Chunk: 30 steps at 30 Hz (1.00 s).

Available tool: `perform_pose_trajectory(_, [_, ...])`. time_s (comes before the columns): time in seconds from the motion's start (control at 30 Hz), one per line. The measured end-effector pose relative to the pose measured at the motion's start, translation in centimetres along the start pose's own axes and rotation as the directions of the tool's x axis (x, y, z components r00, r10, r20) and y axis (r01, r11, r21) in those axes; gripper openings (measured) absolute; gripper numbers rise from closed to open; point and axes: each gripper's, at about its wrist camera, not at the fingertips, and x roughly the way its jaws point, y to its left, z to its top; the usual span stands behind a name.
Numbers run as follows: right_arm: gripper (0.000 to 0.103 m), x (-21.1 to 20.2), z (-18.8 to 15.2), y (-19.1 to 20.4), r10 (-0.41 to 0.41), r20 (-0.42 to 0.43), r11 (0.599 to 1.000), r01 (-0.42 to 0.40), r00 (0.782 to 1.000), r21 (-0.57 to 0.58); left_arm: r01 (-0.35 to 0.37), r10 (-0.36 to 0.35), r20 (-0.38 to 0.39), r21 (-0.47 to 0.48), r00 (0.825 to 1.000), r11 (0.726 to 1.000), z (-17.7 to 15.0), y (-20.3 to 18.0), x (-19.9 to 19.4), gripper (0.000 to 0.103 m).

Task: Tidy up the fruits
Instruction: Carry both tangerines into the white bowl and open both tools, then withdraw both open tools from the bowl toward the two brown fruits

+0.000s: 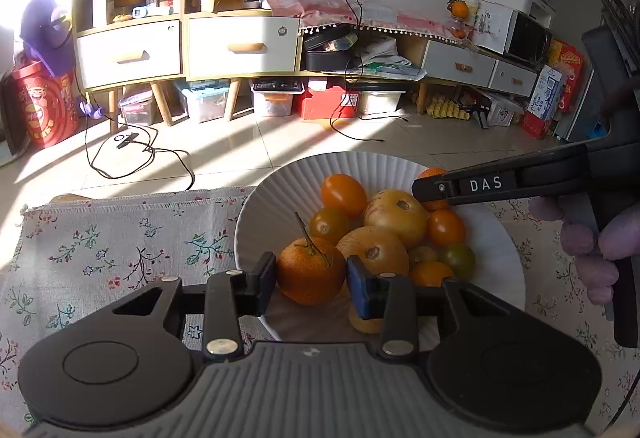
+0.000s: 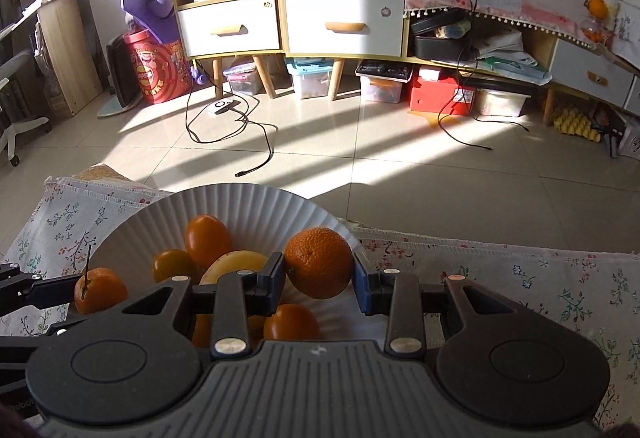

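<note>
The left gripper [image 1: 311, 280] pinches a stemmed orange [image 1: 311, 270] between its pads, at the near left inside of the white bowl [image 1: 256, 222]. The twig on the fruit sticks up and leans away from the camera. In the right wrist view the same orange [image 2: 100, 289] shows at the bowl's left edge, with the left gripper's fingers coming in from the left.

The right gripper [image 2: 319, 278] pinches a second orange [image 2: 319, 262], stemless from what shows, at the right side of the bowl [image 2: 248, 206]. Its black pad presses the left flank of the fruit and its blue pad the right. In the left wrist view this gripper [image 1: 424, 190] reaches in from the right, its tip over the far right of the heap, and a gloved hand [image 1: 592, 246] grips its handle.

The rest of the fruit lies heaped in the bowl: two pale yellow round fruits [image 1: 394, 216] in the middle, small orange tomatoes [image 1: 343, 194] around them and one greenish tomato [image 1: 460, 258] at the right.

The bowl stands on a floral cloth [image 1: 120, 246] near the table's far edge. Beyond it lie a sunlit tiled floor [image 2: 360, 142] with loose cables, and a shelf unit [image 2: 288, 22] with white drawers.
</note>
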Motion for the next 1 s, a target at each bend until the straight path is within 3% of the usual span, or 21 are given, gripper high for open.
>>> perform_pose_trajectory(0.23, [0.033,-0.4,0.4,0.1,0.01,0.01,1.0,-0.01,1.0,-0.001,0.006,-0.006,0.016,0.0,1.0,1.0,0.4,-0.1,-0.3,0.035])
perform_pose_trajectory(0.37, [0.044,-1.2,0.4,0.2,0.015,0.026,1.0,-0.014,1.0,-0.002,0.004,-0.004,0.02,0.005,1.0,1.0,0.4,-0.3,-0.7,0.041])
perform_pose_trajectory(0.6, [0.063,-2.8,0.3,0.5,0.008,0.041,1.0,-0.007,0.999,-0.029,-0.017,0.017,0.019,0.02,1.0,1.0,0.4,-0.5,-2.1,0.062])
perform_pose_trajectory(0.7, [0.066,-3.3,0.0,0.6,0.001,0.041,0.999,0.001,0.999,-0.04,-0.021,0.02,0.016,0.027,1.0,0.999,0.4,-0.7,-2.8,0.066])
perform_pose_trajectory(0.8, [0.071,-4.0,-0.3,0.6,0.001,0.042,1.0,0.001,0.999,-0.03,-0.016,0.016,0.005,0.035,1.0,0.999,0.3,-0.9,-3.5,0.077])
perform_pose_trajectory(1.0, [0.077,-5.5,-1.1,0.8,0.005,0.042,1.0,-0.004,0.999,-0.027,-0.013,0.013,-0.001,0.057,1.0,0.998,-0.5,-1.4,-4.9,0.083])
